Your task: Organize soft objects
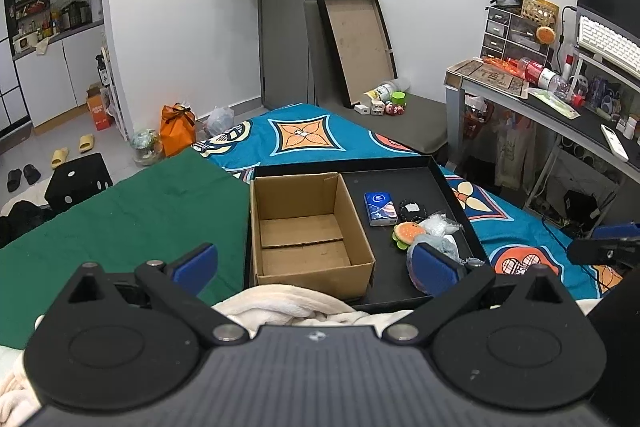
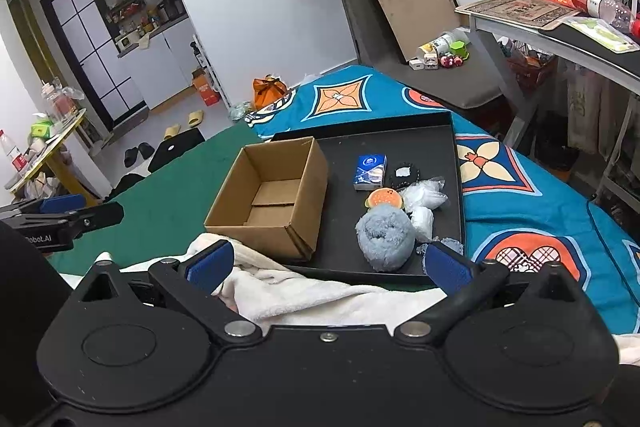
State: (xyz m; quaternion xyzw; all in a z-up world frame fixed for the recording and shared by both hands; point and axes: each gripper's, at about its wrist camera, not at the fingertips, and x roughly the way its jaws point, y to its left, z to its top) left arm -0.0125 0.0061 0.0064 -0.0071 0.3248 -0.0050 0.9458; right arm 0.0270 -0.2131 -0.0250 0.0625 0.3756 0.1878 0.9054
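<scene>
An open, empty cardboard box (image 1: 308,227) (image 2: 272,195) stands in the left part of a black tray (image 1: 452,187) (image 2: 440,139) on the bed. Beside it in the tray lie a fluffy blue-grey ball (image 2: 384,237), a burger plush (image 1: 408,233) (image 2: 384,199), a blue tissue pack (image 1: 380,209) (image 2: 370,171), a black item (image 2: 404,175) and clear plastic bags (image 2: 424,201). A cream towel (image 1: 288,307) (image 2: 304,291) lies in front of the tray. My left gripper (image 1: 316,267) and right gripper (image 2: 328,267) are both open and empty above the towel.
A green cloth (image 1: 140,211) covers the bed's left side, a blue patterned sheet (image 1: 304,135) (image 2: 520,179) the right. A desk (image 1: 560,107) with clutter stands at the right. A tray lid (image 1: 356,47) leans on the wall behind a grey chair.
</scene>
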